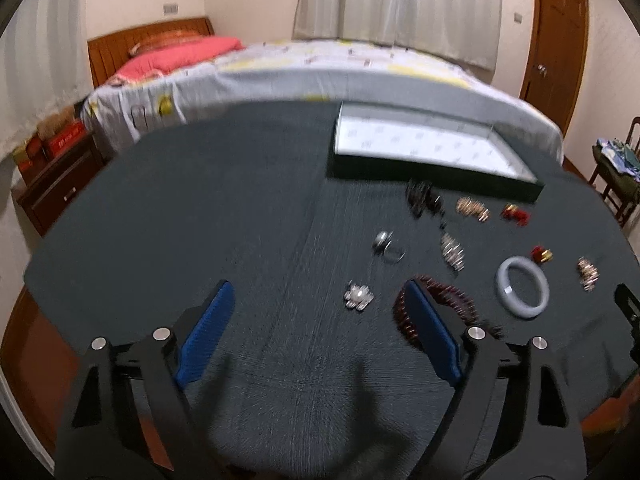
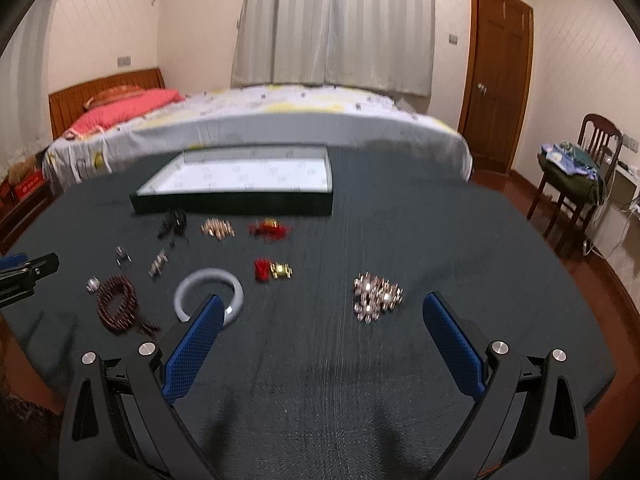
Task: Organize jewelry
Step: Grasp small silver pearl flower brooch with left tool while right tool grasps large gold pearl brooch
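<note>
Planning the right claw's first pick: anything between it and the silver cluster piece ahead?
Nothing visible. The right claw is open, and only bare dark tablecloth lies between it and the silver cluster piece. The grey bangle sits off by its left finger.

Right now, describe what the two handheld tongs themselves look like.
Both match. The left tongs and right tongs each have two black angular plastic arms with triangular cut-outs, round silver pivot bolts, and long blue textured pads lining the inner faces. No cables, markings, hands or sleeves show.
</note>
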{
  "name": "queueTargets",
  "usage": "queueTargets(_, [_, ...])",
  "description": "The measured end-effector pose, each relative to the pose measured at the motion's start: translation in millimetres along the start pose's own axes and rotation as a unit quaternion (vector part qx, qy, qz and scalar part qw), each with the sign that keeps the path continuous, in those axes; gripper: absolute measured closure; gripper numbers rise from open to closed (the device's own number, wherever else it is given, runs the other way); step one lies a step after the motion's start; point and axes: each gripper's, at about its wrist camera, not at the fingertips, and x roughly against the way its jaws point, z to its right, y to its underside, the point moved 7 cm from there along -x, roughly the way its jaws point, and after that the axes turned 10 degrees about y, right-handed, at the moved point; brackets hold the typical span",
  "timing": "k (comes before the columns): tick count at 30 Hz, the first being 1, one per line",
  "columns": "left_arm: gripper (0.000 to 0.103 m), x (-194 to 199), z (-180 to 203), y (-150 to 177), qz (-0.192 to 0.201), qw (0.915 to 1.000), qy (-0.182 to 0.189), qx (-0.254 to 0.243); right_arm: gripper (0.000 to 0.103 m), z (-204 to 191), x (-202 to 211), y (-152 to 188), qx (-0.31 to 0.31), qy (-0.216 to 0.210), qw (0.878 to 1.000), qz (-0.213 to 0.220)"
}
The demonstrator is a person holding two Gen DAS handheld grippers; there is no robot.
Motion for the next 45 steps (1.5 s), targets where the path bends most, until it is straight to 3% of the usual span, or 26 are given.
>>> queueTargets(6, [0.037, -34.0, -0.9, 10.4, -0.045, 0.9987, 0.021, 0.009, 0.006, -3.7, -18.4, 9.7, 0.001, -0.007, 1.0, -0.027])
queueTargets(15, [0.045, -60.3, 6.9, 6.8, -0.059, 0.9981, 0.016, -0.011, 0.006, -7.6, -31.3, 15.8, 0.004, -0.012, 0.999, -0.047])
queueTargets(22, [0.075, -57.3, 12.0, 7.6, -0.049, 0.9981, 0.03, -0.022, 0.006, -5.0, -35.2, 15.6, -0.002, -0.013, 0.999, -0.052])
queueTargets(25, [0.083, -57.4, 16.2, 8.3, -0.048, 0.9977, 0.037, -0.031, 0.006, -5.1, -35.8, 15.3, -0.003, -0.014, 0.999, -0.052])
queueTargets(37, [0.083, -54.0, 20.1, 6.9, -0.041, 0.9976, 0.043, -0.036, 0.006, -5.1, -39.2, 13.0, -0.003, -0.013, 0.998, -0.055])
queueTargets(45, [0.083, -53.0, 13.4, 3.3, -0.043, 0.9979, 0.046, -0.011, 0.006, 14.3, -53.9, 2.8, -0.017, 0.012, 0.998, -0.058])
